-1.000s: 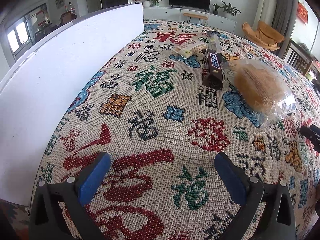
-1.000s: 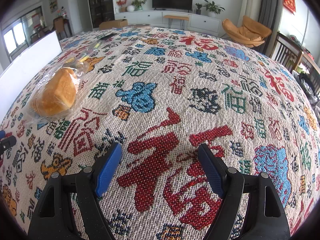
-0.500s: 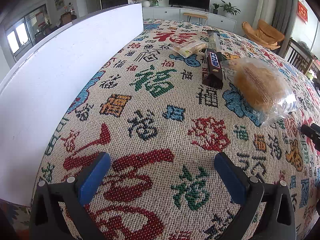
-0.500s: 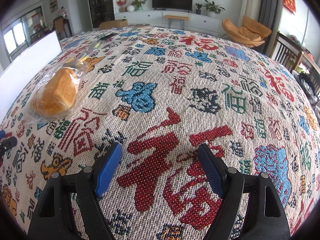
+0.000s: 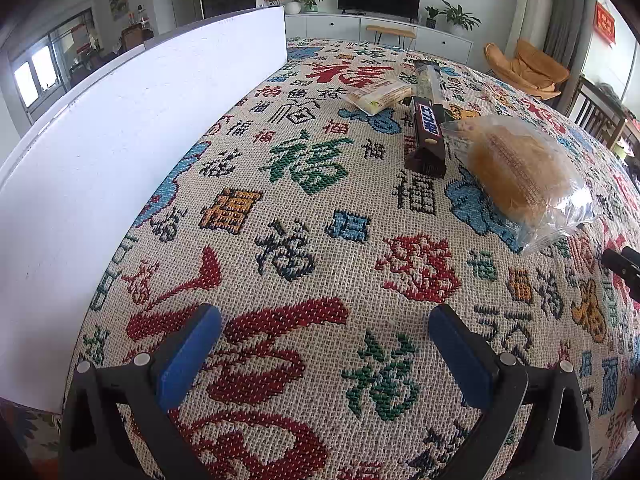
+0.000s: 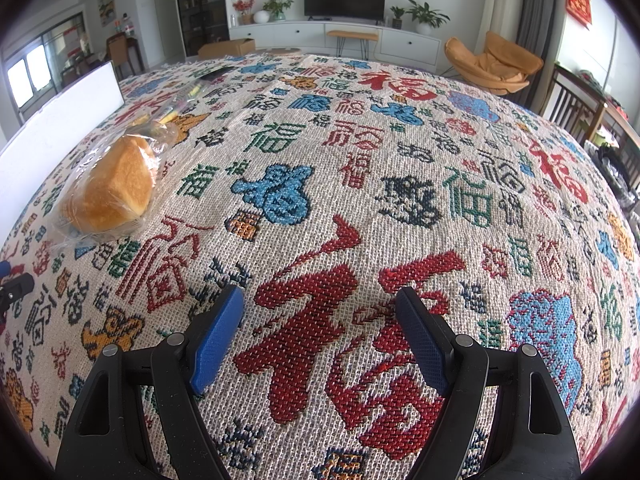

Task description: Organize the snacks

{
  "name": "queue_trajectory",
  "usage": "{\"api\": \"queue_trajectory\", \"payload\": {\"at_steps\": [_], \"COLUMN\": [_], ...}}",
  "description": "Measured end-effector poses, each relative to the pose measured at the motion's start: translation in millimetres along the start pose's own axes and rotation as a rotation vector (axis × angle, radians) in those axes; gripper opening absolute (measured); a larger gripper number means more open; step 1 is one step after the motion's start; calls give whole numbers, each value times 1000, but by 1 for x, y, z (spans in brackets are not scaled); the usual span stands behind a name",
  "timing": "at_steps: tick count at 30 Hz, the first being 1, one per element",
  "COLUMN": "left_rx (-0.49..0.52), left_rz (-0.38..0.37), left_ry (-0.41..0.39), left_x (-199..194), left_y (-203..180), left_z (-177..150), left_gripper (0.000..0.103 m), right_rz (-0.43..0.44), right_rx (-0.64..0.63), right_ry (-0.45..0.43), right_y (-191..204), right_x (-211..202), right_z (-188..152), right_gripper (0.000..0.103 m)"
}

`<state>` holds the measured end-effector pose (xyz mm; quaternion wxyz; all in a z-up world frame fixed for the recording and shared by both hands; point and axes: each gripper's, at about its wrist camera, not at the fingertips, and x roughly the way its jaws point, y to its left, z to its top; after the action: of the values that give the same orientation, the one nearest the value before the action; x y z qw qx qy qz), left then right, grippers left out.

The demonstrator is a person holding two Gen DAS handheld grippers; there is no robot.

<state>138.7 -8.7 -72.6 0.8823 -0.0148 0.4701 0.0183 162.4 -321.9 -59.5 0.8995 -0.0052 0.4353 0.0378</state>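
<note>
A golden bun (image 5: 520,172) sealed in a clear bag lies on the desk (image 5: 304,248), which wears a woven cloth of coloured characters. Just beside it is a dark chocolate bar (image 5: 427,136), with a pale wafer pack (image 5: 378,96) and a long packet (image 5: 426,80) beyond. A white board (image 5: 120,152) stands along the left edge. The left tool (image 5: 325,354) and right tool (image 6: 319,340) both point down at bare cloth, jaws spread wide, holding nothing.

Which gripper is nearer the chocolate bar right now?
Left. The chocolate bar lies ahead and a bit right of the open left gripper; the right gripper is farther, and its view doesn't show the bar.
</note>
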Motion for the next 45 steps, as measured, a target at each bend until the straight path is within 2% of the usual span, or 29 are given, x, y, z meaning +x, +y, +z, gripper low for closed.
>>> {"api": "queue_trajectory", "payload": {"at_steps": [20,22,25,27,31,33,35,37,41,42,45], "left_rx": [-2,-2,-1,-1,-3,-3,-3,-3,-3,-2,-1], "left_rz": [-1,-1,-1,0,4,3,3,4,4,4,4], "left_ry": [-9,-11,-11,-12,-16,-16,-16,-16,-17,-18,-17], "left_x": [1,1,1,1,1,1,1,1,1,1,1], "left_y": [0,1,0,0,0,0,0,0,0,0,0], "left_z": [0,0,-1,-1,0,0,0,0,0,0,0], "left_gripper": [103,103,103,103,103,103,103,103,103,103,103], "right_rz": [0,10,23,85,226,277,311,289,121,141,162], "right_rx": [3,13,12,45,27,-22,-74,-157,-330,-288,-181], "right_ry": [2,8,72,55,-44,-39,10,91,228,175,158], "right_y": [0,-3,-3,0,35,66,98,133,179,175,158], "right_x": [0,2,5,-5,-32,-31,-16,8,59,57,61], "right_z": [0,0,13,25,56,72,83,87,74,75,77], "right_gripper": [82,84,83,82,83,83,83,83,85,85,80]}}
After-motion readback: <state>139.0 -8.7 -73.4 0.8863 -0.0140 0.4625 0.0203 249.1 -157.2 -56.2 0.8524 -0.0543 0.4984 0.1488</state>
